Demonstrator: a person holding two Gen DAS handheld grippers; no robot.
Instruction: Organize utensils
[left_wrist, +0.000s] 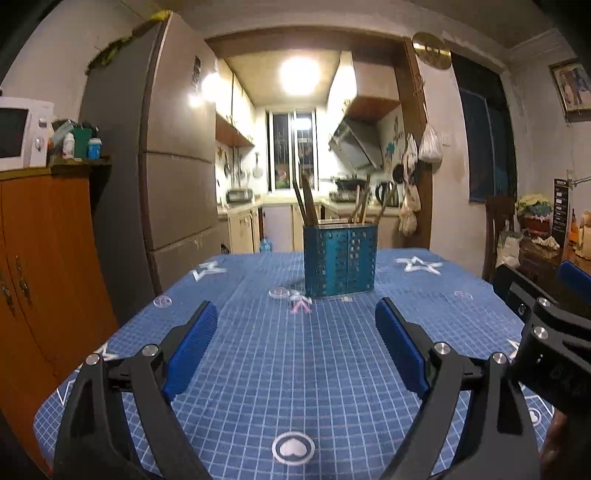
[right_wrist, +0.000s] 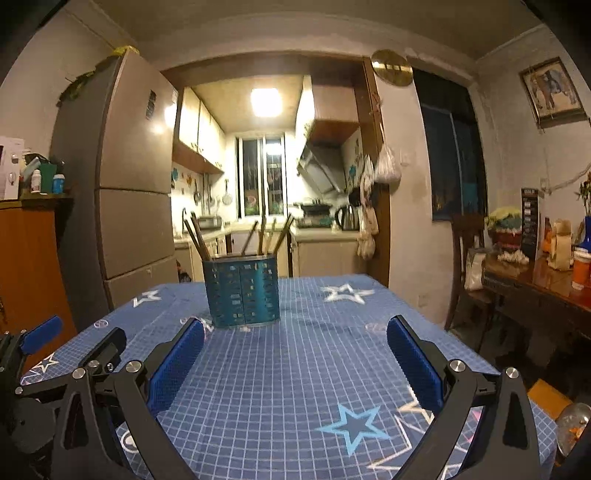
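Observation:
A blue perforated utensil holder (left_wrist: 340, 262) (right_wrist: 242, 291) stands upright at the far middle of the blue checked tablecloth (left_wrist: 277, 369) (right_wrist: 295, 376). Several brown chopsticks (left_wrist: 306, 199) (right_wrist: 197, 236) lean in it, split into a left bunch and a right bunch. My left gripper (left_wrist: 295, 306) is open well short of the holder, with nothing between its blue pads. My right gripper (right_wrist: 295, 322) is open too and holds nothing; the holder is ahead and to its left. Each gripper shows at the edge of the other's view: the right gripper (left_wrist: 543, 284) and the left gripper (right_wrist: 74, 336).
A small pink figure (left_wrist: 301, 304) and a clear disc (left_wrist: 279, 292) lie just before the holder; another clear disc (left_wrist: 162, 301) sits near the table's left edge. A fridge (left_wrist: 177, 155) and orange cabinet (left_wrist: 48, 258) stand left. A chair (right_wrist: 465, 258) and cluttered side table (right_wrist: 535, 288) stand right.

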